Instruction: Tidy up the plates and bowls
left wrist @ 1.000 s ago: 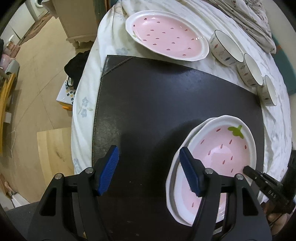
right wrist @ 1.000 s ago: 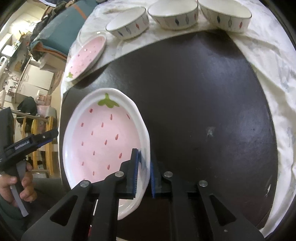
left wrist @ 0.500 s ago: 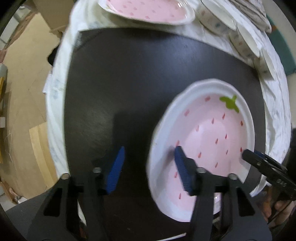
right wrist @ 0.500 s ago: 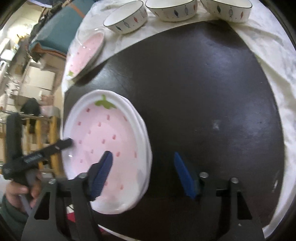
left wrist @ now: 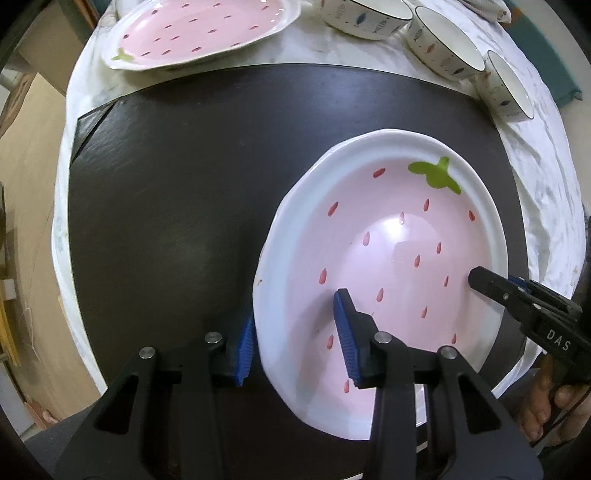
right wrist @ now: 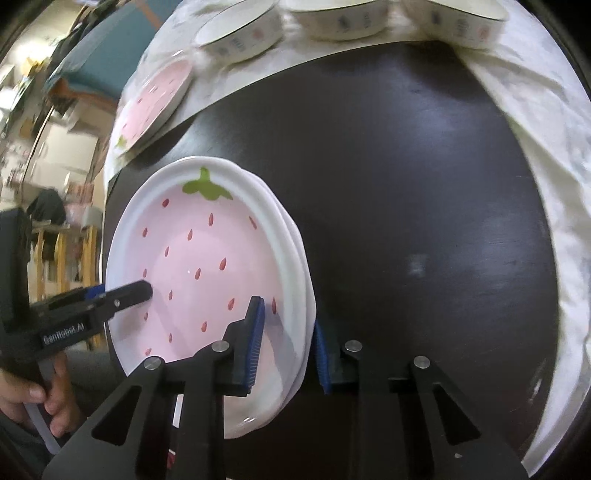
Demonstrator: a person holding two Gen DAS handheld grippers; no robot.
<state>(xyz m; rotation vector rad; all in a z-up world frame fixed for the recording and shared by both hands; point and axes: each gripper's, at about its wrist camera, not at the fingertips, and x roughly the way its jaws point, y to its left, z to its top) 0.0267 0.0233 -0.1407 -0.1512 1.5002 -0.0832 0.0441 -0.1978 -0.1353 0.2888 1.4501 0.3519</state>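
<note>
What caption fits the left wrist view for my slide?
Left gripper straddles the near rim of stacked strawberry plates on a dark mat.

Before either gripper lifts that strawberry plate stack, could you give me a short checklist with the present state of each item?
1. Left gripper straddles the near-left rim of the strawberry plate stack, one of its fingers inside, one outside: ok.
2. Right gripper straddles the opposite rim the same way: ok.
3. Either gripper clamped on the rim: not ok, both stand open.
4. Plates nested evenly: not ok, a lower rim juts out on the right.
5. Stack flat on the dark mat: cannot tell.
6. Third strawberry plate and three bowls apart from the stack: ok.
</note>
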